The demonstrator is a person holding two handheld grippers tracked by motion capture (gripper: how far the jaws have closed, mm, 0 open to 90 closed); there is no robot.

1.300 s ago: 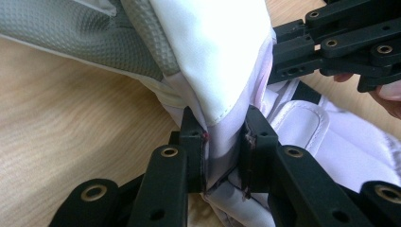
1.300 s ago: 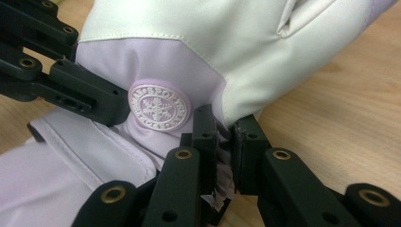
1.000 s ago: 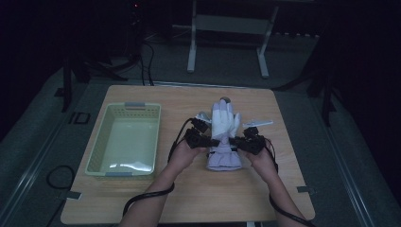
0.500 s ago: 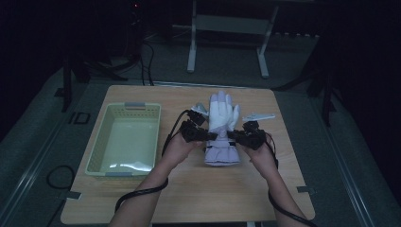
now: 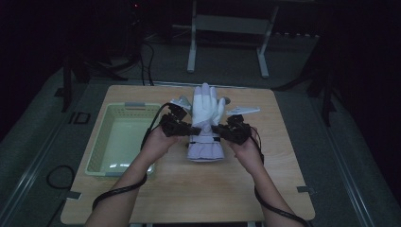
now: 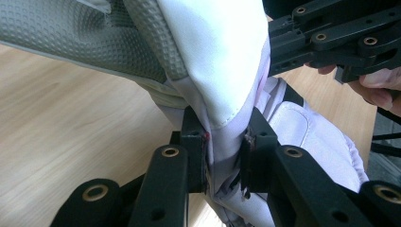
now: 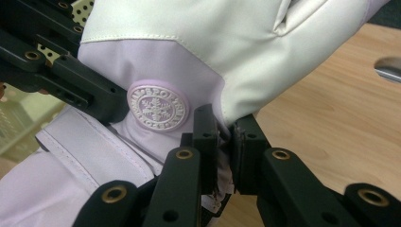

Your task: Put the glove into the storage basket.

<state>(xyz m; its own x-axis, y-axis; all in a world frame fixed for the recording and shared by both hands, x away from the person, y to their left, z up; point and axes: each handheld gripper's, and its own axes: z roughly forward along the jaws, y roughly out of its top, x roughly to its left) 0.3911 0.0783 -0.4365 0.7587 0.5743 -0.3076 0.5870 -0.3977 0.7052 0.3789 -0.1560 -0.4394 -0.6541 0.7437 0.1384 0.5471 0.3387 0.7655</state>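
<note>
Your left tongs (image 6: 224, 161) are clamped on a fold of the white and pale lilac ski glove (image 5: 206, 120) at its wrist, and your right tongs (image 7: 226, 153) are clamped on the opposite side of the same wrist, just below the round snowflake badge (image 7: 158, 108). In the high view the left tongs (image 5: 177, 126) and right tongs (image 5: 232, 130) face each other with the glove pinched between them, so both hands are equally close to it.

The glove's long axis runs from the near edge of the bench (image 5: 156, 189) toward the far edge: its cuff points toward you and seems to rest on or just above the wood, while its fingers stand up, pointing away from you. It sits near the middle of the bench, slightly toward the far edge.

Beyond the fingertips, other pale items lie near the far edge; they are too small to identify. A pale green basket (image 5: 101, 146) lies along the left edge, well apart from the glove.

Compared with a second ago, the glove's fingers have risen and now stand more upright, while your tongs have kept about the same spot.
</note>
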